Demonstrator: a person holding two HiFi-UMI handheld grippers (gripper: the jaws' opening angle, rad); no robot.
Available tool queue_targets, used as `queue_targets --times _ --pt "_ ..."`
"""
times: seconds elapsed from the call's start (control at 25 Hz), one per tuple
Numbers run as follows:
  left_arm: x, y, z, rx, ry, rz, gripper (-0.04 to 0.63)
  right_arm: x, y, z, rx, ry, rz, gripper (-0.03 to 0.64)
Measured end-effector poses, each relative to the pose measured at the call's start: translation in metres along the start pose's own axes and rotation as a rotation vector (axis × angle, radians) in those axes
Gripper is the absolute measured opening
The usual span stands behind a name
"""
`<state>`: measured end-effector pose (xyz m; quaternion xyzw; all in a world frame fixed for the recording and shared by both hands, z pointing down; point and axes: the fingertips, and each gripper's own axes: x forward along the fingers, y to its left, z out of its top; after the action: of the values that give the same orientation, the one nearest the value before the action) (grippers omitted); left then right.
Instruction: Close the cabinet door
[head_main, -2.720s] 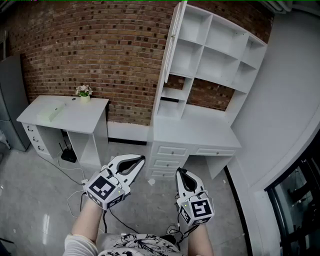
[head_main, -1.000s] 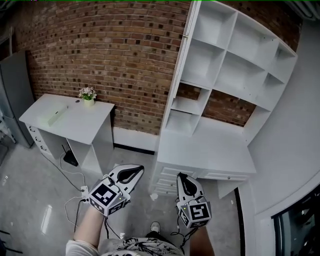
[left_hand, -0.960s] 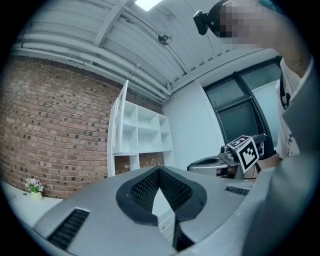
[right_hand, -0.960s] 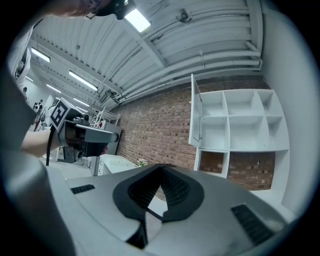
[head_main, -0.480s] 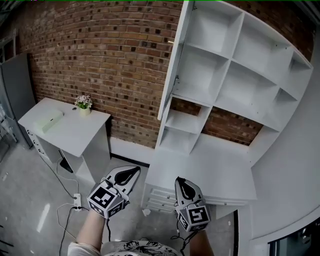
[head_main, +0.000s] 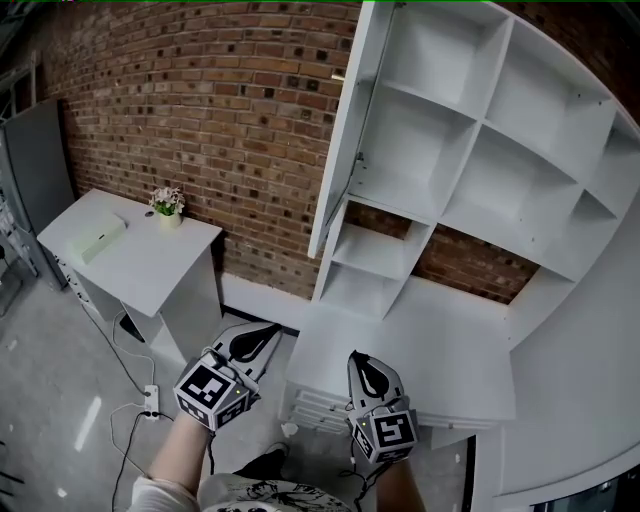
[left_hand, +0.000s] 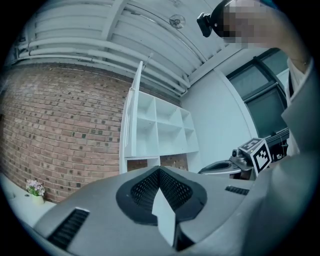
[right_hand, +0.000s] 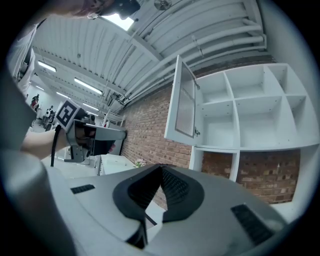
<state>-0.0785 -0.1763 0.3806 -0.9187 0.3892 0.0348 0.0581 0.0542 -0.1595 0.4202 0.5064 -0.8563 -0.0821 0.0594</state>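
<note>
Cabinet door (head_main: 345, 120): upper middle of the head view, swung out roughly square to the front of the white shelf unit (head_main: 480, 130). It is hinged on the unit's left upright, above the desk top (head_main: 420, 350). The right gripper view shows the door (right_hand: 182, 102) as a white frame around a greyish inset panel.

Handling, as a judgement: a stiff, light, hinged panel that should swing with little force. No grip is needed. Push flat on the frame near the free edge, far from the hinges, and keep off the inset, which may be fragile.

Left gripper (head_main: 262, 333): lower middle of frame, well short of the door, jaws together, nothing between them. Right gripper (head_main: 362, 366): just right of it over the desk's front edge, jaws likewise together and empty.

Brick wall (head_main: 200, 100) lies behind, with a side table (head_main: 130, 250) at left.
</note>
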Motion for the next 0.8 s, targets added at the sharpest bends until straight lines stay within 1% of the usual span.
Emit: queue_targets --times 0.08,0.2,0.24,0.28,0.4,0.48,0.6,0.72,0.8 --pt "0.015 0.012 0.012 -0.009 -0.029 -0.003 0.012 0.012 -0.01 0.002 -0.004 -0.006 -0.002 0.006" --pt "0.034 0.029 0.04 -0.049 -0.115 -0.05 0.012 0.032 -0.024 0.007 -0.022 -0.017 -0.014 0.006" --pt "0.041 0.034 0.049 -0.051 -0.145 -0.068 0.012 0.04 -0.03 0.009 -0.025 -0.021 -0.018 0.006" --pt "0.049 0.04 0.057 -0.042 -0.169 -0.083 0.012 0.047 -0.035 0.01 -0.031 -0.024 -0.02 0.006" --pt "0.072 0.057 0.075 0.03 -0.216 -0.097 0.011 0.07 -0.049 0.016 -0.051 -0.038 -0.024 0.006" --pt "0.086 0.07 0.086 0.057 -0.253 -0.084 0.011 0.084 -0.057 0.019 -0.061 -0.047 -0.029 0.006" --pt "0.102 0.092 0.107 0.067 -0.299 -0.052 0.011 0.102 -0.064 0.022 -0.08 -0.043 -0.029 0.006" --pt "0.114 0.114 0.131 0.1 -0.311 -0.015 0.011 0.116 -0.069 0.024 -0.097 -0.036 -0.028 0.006" --pt "0.122 0.122 0.151 0.141 -0.329 -0.011 0.024 0.122 -0.073 0.026 -0.109 -0.036 -0.027 0.006"
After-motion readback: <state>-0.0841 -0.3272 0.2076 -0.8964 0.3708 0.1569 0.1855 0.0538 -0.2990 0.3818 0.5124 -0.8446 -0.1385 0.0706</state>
